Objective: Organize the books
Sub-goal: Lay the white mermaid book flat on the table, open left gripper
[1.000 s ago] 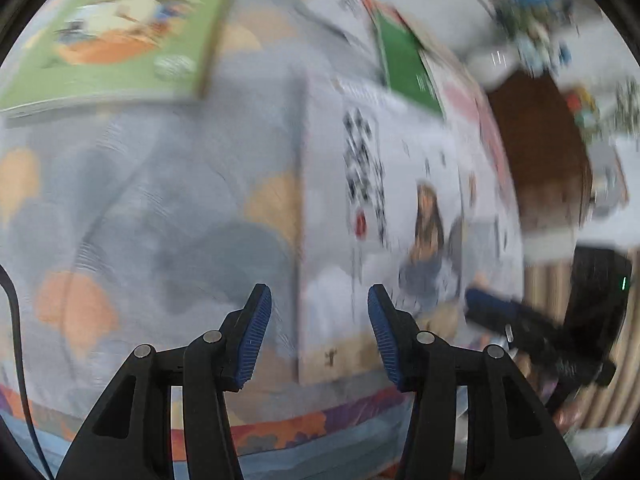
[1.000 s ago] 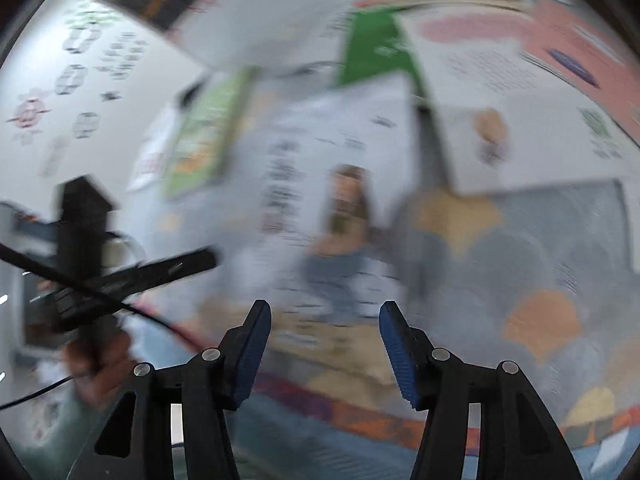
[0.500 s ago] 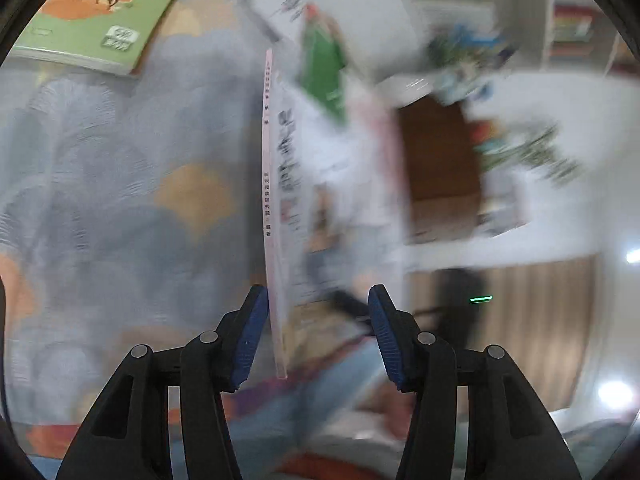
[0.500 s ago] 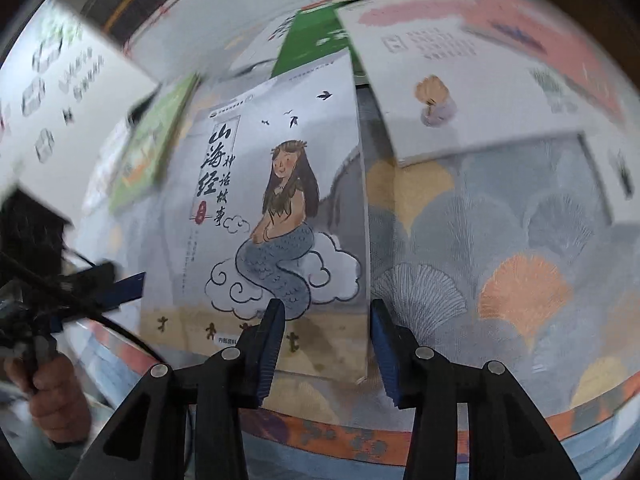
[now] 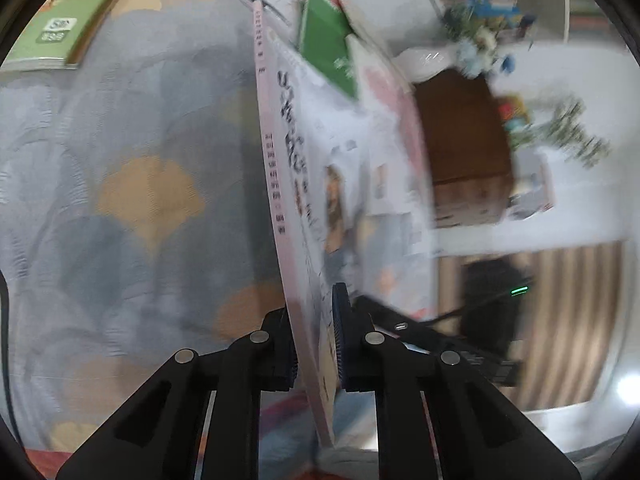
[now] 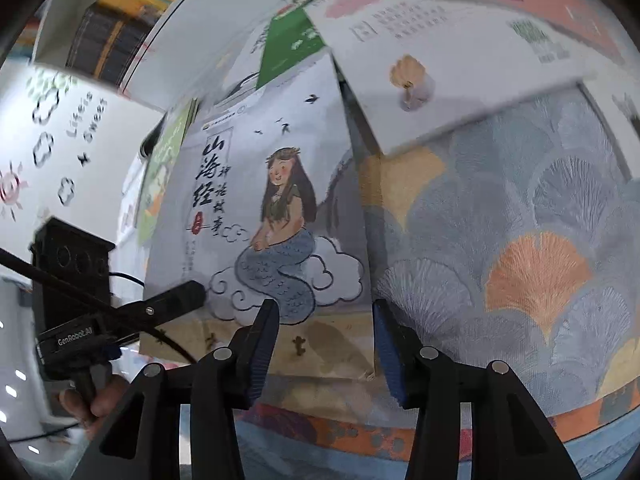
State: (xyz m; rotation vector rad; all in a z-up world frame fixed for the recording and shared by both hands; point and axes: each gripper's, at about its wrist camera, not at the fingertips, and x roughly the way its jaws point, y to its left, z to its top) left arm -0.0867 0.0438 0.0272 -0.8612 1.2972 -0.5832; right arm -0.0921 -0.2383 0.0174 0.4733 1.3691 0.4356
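Observation:
A white book with a mermaid on its cover (image 6: 280,208) is tilted up off the fan-patterned rug (image 6: 520,240). My left gripper (image 5: 314,308) is shut on the book's near left edge, so the left wrist view shows the mermaid book (image 5: 304,184) almost edge-on. My right gripper (image 6: 324,308) straddles the book's lower right corner with its jaws opening. The corner lies between the pads, which do not press on it. The left gripper (image 6: 188,294) reaches onto the cover from the left. The blurred right gripper (image 5: 440,344) shows behind the book.
A dark green book (image 6: 292,40), a white and pink book (image 6: 460,52) and a light green book (image 5: 60,20) lie on the rug farther back. A brown cabinet (image 5: 460,140) stands at the right. A person's hand (image 6: 92,404) holds the left gripper.
The left jaws have closed on the mermaid book's edge, and the book has risen from lying flat to standing tilted. The right jaws stand a little wider than half a second ago.

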